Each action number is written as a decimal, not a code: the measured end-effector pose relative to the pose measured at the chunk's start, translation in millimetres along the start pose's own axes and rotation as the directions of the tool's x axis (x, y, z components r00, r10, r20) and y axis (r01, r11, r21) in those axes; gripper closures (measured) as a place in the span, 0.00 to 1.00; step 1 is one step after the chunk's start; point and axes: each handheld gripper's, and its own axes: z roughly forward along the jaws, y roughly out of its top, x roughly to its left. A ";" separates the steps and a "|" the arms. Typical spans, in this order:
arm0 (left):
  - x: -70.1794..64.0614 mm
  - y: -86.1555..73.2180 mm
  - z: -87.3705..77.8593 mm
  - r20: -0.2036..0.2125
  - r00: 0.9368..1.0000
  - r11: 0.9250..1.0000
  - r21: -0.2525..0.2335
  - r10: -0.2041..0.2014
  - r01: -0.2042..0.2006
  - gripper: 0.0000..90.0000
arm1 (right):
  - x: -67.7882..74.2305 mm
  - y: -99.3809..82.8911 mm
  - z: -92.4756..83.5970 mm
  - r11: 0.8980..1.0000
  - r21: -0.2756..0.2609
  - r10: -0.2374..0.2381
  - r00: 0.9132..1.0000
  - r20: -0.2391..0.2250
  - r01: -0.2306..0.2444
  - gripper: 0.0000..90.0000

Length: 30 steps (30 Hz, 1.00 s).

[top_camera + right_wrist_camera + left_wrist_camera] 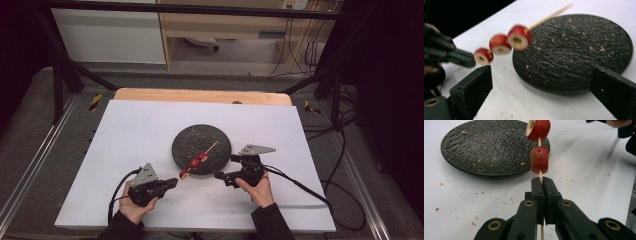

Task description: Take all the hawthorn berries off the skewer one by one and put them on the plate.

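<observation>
Your left gripper (pixel 541 182) has its black jaws pinched together on a thin wooden skewer (pixel 540 175), so the three red fruit slices (pixel 499 44), pale and holed at the core, hang clear above the white table (pixel 135 130) at the rim of the rough dark round plate (pixel 584 50). Your right gripper (pixel 231 167) waits beside it, jaws wide apart, likely ready to take a slice.

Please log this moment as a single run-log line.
left gripper: shut on thin wooden skewer of red fruit slices | right gripper: open, near | round black textured plate: crumbs
</observation>
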 end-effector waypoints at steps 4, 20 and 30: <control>-3.5 0.0 2.9 0.007 1.000 1.000 0.003 0.009 -0.009 0.98 | 1.0 6.5 7.8 0.999 -0.015 0.033 0.999 -0.027 -0.033 0.16; -16.6 1.0 9.7 0.031 0.999 0.999 -0.004 0.038 -0.037 0.98 | -1.8 8.2 20.7 0.991 -0.035 0.121 0.987 -0.109 -0.125 0.56; -16.4 0.1 7.5 0.028 0.999 0.999 -0.021 0.042 -0.041 0.98 | -3.2 12.3 16.3 0.987 -0.040 0.149 0.979 -0.136 -0.156 0.67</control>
